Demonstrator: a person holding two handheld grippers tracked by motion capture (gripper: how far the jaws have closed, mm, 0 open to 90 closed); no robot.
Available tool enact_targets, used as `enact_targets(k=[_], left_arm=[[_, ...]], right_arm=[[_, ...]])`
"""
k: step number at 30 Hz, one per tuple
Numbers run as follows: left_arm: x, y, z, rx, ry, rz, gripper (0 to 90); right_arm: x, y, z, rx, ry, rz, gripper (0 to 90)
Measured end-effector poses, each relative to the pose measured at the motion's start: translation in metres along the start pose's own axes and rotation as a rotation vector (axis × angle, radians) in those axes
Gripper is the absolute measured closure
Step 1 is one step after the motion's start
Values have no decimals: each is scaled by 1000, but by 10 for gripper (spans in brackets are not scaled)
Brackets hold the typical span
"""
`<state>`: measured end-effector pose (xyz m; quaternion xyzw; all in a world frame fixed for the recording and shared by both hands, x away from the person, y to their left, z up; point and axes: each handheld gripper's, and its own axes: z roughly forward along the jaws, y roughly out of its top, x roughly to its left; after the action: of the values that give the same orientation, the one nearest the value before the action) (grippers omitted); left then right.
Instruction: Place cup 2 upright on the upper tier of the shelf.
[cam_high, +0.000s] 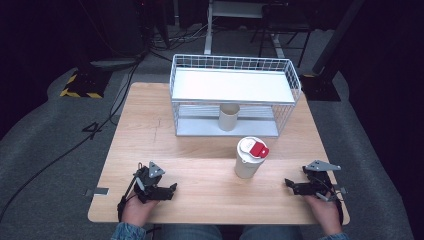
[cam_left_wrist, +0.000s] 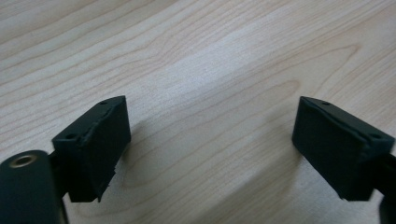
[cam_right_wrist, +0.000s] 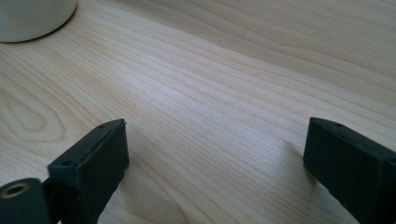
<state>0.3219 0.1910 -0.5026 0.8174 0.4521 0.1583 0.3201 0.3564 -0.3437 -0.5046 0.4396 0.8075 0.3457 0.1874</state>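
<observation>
Now, both grippers idle at the near edge: prepare the reach for the lidded cup.

Your left gripper (cam_high: 170, 189) and right gripper (cam_high: 289, 184) rest low on the wooden table (cam_high: 150, 150), jaws parted with bare wood between them; neither holds anything. The lidded cup (cam_high: 248, 159) (white lid, red tab) stands upright near the table's middle, closer to the right gripper and well apart from both. Judged from this layout, the right gripper is the better choice for the reach. Approach level from the near right, keep the jaws wide enough to clear the cup's wall, and close on the body below the lid, not on the lid itself, which could pop off. A plain paper cup (cam_high: 229, 117) stands on the lower shelf of the wire rack (cam_high: 295, 80) at the far side; keep clear of the rack's front wires.
</observation>
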Motion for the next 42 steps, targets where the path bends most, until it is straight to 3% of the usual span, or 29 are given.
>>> enact_targets(k=[8, 16, 22, 31, 42], left_arm=[[5, 0, 4, -10, -5, 6, 42], [6, 1, 5, -10, 4, 3, 38], [6, 2, 6, -6, 4, -1, 38], [6, 2, 6, -8, 7, -1, 38], [5, 0, 4, -11, 8, -3, 39]], right_arm=[[2, 1, -1, -6, 26, -4, 85], [4, 4, -5, -19, 51, -9, 85], [15, 17, -15, -48, 83, -53, 85], [38, 42, -24, -103, 191, -102, 85], [64, 62, -8, -157, 305, -139, 74]])
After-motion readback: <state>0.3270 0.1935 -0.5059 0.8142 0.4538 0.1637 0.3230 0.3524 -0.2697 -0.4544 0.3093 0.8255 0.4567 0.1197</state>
